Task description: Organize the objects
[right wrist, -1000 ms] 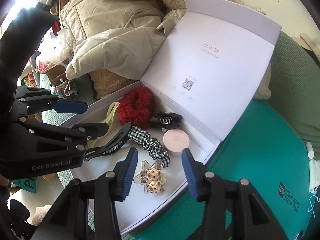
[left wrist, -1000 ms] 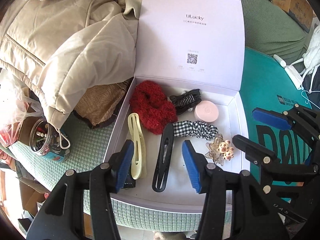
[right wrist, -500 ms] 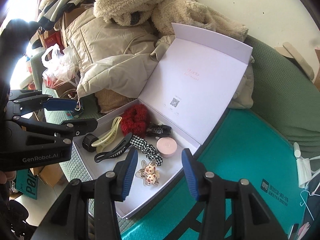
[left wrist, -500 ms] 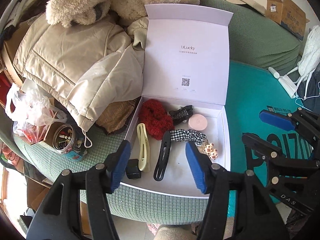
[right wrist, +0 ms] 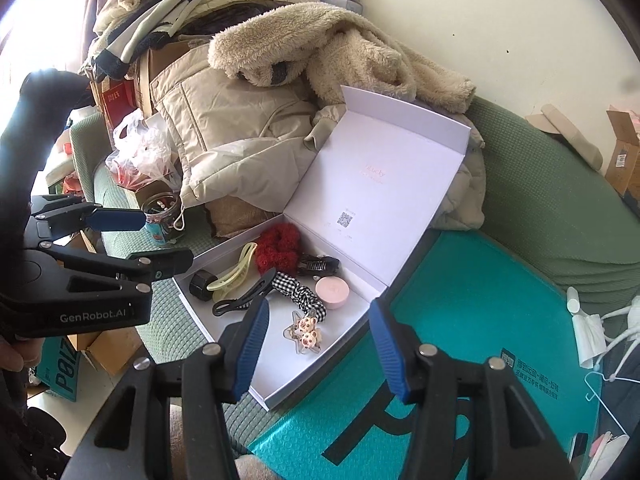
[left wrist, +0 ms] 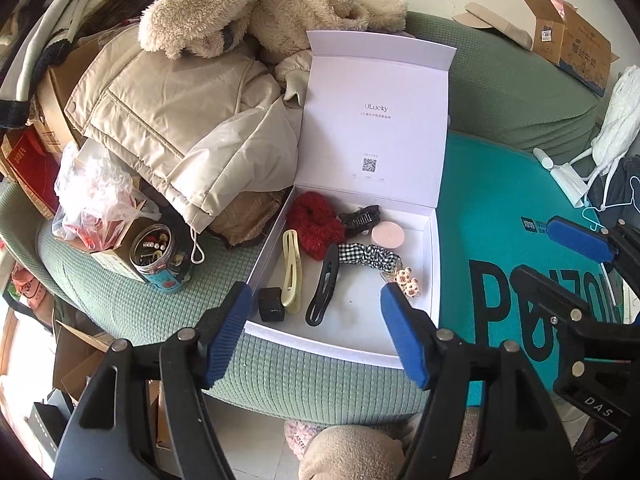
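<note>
**Both hand-held grippers empty above the open box**

Your left hand-held gripper (left wrist: 316, 328) and right hand-held gripper (right wrist: 318, 346) are both opening, nothing between the jaws. Below them the white box (left wrist: 434, 264) sits lid-up on the green sofa (left wrist: 120, 300). Inside lie a red scrunchie (left wrist: 314, 220), cream clip (left wrist: 291, 268), black clip (left wrist: 325, 284), checked scrunchie (left wrist: 368, 254), pink compact (left wrist: 387, 234) and piglet clip (right wrist: 306, 330).

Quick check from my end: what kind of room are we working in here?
Most likely a lived-in home room, a living room or bedroom. The white gift box of hair accessories sits on a green sofa, with a beige puffer jacket and fleece piled beside it, and a cardboard box behind.
</note>
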Tool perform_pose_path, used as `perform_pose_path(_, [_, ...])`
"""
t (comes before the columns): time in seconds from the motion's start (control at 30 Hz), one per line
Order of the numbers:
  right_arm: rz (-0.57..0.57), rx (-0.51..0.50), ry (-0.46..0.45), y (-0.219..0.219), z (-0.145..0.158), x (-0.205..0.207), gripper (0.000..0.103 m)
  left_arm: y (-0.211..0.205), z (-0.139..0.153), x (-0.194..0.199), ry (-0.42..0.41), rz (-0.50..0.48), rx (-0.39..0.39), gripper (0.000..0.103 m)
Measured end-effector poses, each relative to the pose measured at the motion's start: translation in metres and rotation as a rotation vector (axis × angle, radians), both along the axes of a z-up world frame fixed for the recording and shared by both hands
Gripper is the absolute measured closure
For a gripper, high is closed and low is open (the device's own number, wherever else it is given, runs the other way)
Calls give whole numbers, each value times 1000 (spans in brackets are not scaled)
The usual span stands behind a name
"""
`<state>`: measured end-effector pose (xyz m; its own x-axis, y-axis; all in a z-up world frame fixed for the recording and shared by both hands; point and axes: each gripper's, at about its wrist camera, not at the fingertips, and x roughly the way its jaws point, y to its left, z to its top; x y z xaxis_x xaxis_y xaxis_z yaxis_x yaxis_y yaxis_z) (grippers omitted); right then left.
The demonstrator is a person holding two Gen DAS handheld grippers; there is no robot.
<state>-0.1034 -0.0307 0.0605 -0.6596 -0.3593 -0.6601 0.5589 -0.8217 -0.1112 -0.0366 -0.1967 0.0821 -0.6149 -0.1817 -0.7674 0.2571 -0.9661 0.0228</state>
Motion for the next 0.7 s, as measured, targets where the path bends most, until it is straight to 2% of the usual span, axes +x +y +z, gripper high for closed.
perform_pose_path(0.07, [-3,-5,6,3,3,7,43,3,2,8,-2,14,-7,36])
perform_pose_path(0.37, [-21,-4,6,15,5,38,43,19,6,45,-7,46,-19,29])
perform_pose_path(0.57, [-29,-23,-10,24,2,53,43,29,6,68,-7,58,-14,20])
perform_pose_path(0.7, [-32,-33,-16,28,0,62,43,32,4,81,-12,62,19,14])
